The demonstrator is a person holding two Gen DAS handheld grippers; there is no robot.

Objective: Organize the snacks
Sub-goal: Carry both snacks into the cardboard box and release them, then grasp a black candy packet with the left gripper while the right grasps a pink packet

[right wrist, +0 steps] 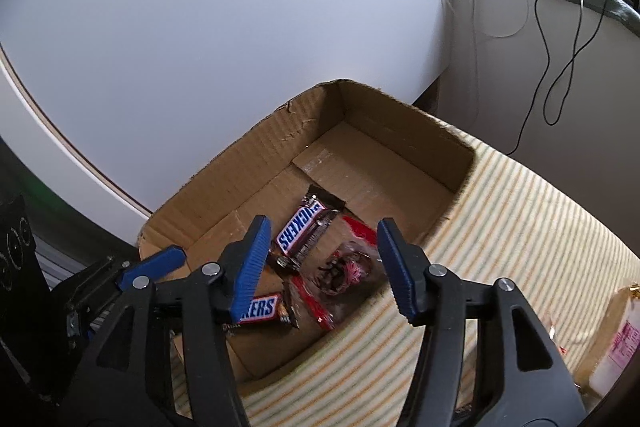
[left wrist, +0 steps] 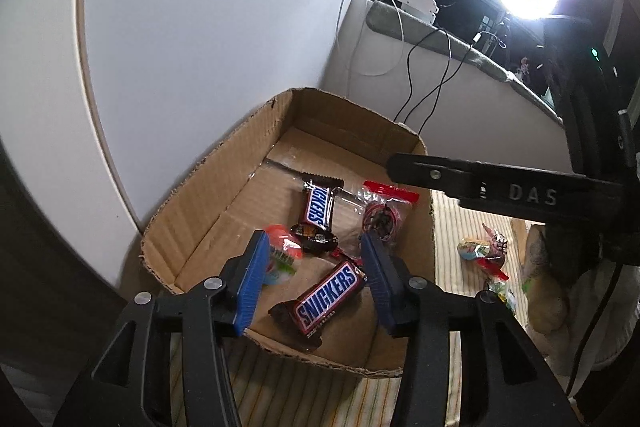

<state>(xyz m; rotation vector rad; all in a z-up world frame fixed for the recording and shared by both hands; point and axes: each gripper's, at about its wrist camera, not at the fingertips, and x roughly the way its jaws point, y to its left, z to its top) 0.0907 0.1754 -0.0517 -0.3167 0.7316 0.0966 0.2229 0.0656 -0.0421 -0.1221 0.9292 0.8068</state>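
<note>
1. Right now the left gripper [left wrist: 312, 267] hangs over the near end of a shallow brown cardboard box [left wrist: 208, 183], its blue-padded fingers [left wrist: 250, 287] spread apart with nothing between them.
2. Below that gap lies a brown Snickers bar with a blue logo [left wrist: 324, 299], flat on the box floor near the front wall.
3. Farther in, a second Snickers bar [left wrist: 318, 207] lies at an angle, with a small dark round wrapped candy [left wrist: 314, 237] touching its near end.
4. A clear zip bag with a red strip [left wrist: 380, 211] holding dark and pink pieces sits beside them toward the right wall; a colourful orange-and-green packet [left wrist: 280, 251] shows partly behind the left finger.
5. The right gripper [right wrist: 320, 267] is also wide open and empty, hovering over the same box [right wrist: 400, 131] above the clear bag [right wrist: 344, 271].
6. Outside the box, on the yellow-striped cloth [right wrist: 520, 227], a few loose wrapped candies [left wrist: 480, 247] lie well apart from the box's right wall.
7. A pale packet with pink print [right wrist: 616, 343] sits at the right edge of the right wrist view.
</note>
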